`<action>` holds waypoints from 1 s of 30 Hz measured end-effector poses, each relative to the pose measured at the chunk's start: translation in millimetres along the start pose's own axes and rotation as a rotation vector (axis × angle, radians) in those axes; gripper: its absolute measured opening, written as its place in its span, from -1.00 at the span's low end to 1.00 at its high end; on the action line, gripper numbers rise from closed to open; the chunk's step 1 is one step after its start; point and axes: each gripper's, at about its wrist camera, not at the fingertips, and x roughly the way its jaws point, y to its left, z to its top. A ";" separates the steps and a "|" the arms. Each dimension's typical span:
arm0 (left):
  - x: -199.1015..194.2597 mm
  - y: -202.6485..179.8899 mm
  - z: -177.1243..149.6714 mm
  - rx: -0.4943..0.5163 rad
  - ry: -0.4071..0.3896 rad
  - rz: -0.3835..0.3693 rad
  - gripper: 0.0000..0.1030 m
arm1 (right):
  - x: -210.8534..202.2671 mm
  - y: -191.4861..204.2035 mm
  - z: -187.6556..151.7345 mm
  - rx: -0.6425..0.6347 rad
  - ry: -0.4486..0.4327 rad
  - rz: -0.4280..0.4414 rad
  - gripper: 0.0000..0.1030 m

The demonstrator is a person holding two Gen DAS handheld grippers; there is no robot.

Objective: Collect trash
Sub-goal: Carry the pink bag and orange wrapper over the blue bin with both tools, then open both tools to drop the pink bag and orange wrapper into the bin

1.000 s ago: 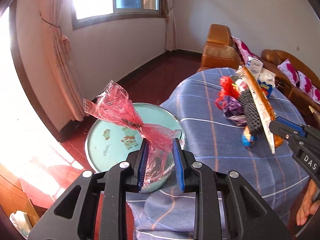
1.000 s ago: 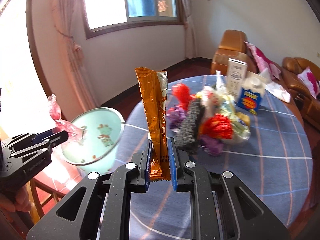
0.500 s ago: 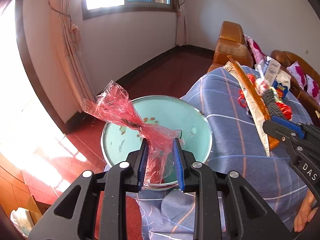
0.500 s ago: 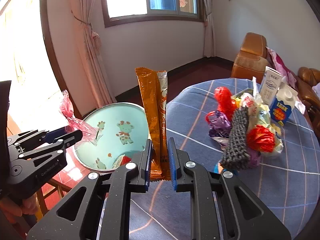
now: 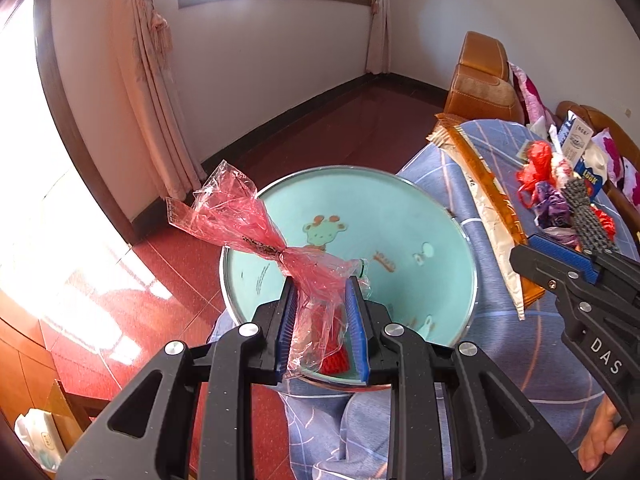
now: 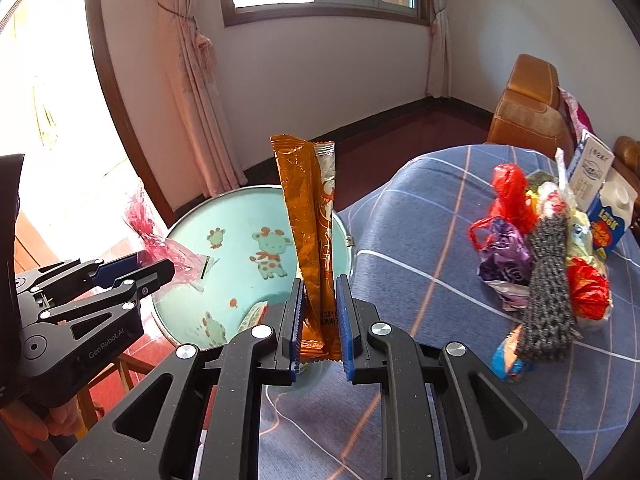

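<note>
My left gripper point(image 5: 321, 292) is shut on a crumpled red plastic wrapper point(image 5: 248, 224) that sticks up and to the left, above a round teal basin point(image 5: 432, 220) printed with cartoon giraffes. Between the pads of my right gripper point(image 6: 319, 298) stands a long orange snack wrapper point(image 6: 306, 216), held upright over the basin's point(image 6: 192, 240) right rim. A small packet and something red lie at the basin's bottom. Each gripper shows in the other's view: the right gripper point(image 5: 528, 250) at the right edge, the left gripper point(image 6: 154, 268) at the left.
A pile of trash point(image 6: 540, 256) with red and purple bags, a dark knitted piece and a blue milk carton point(image 6: 612, 220) lies on the blue plaid tablecloth point(image 6: 420, 240). Beyond stand a brown leather sofa point(image 6: 528, 112), curtains, a window and red floor tiles point(image 5: 120, 300).
Both grippers have moved left, away from the trash pile and down towards the basin, which now looks larger and sits under them. Each still holds its wrapper.
</note>
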 end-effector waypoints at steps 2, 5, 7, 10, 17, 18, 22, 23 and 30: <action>6.6 0.6 2.0 0.003 0.012 -0.001 -0.52 | 7.0 3.6 1.2 -0.006 0.011 0.003 -0.67; 16.1 2.7 4.1 0.005 0.027 -0.004 -0.52 | 17.6 6.4 1.9 -0.007 0.033 0.014 -0.67; 21.1 3.6 4.9 0.009 0.037 -0.003 -0.52 | 24.8 7.8 2.6 -0.008 0.047 0.021 -0.67; 30.0 4.6 6.9 0.015 0.054 -0.006 -0.52 | 34.9 9.8 4.8 -0.007 0.065 0.028 -0.67; 43.5 7.3 8.1 0.019 0.076 -0.008 -0.51 | 55.2 14.3 8.1 -0.030 0.086 0.046 -0.66; 44.5 7.2 8.2 0.020 0.078 -0.008 -0.51 | 58.1 14.4 8.1 -0.031 0.088 0.046 -0.66; 48.2 7.4 6.9 0.025 0.084 -0.009 -0.51 | 70.8 12.8 6.8 -0.020 0.104 0.049 -0.63; 49.3 7.4 6.8 0.026 0.086 -0.011 -0.50 | 72.0 12.5 6.2 -0.019 0.107 0.051 -0.62; 50.2 6.0 6.0 0.044 0.083 -0.006 -0.39 | 69.0 9.6 8.6 -0.004 0.084 0.066 -0.30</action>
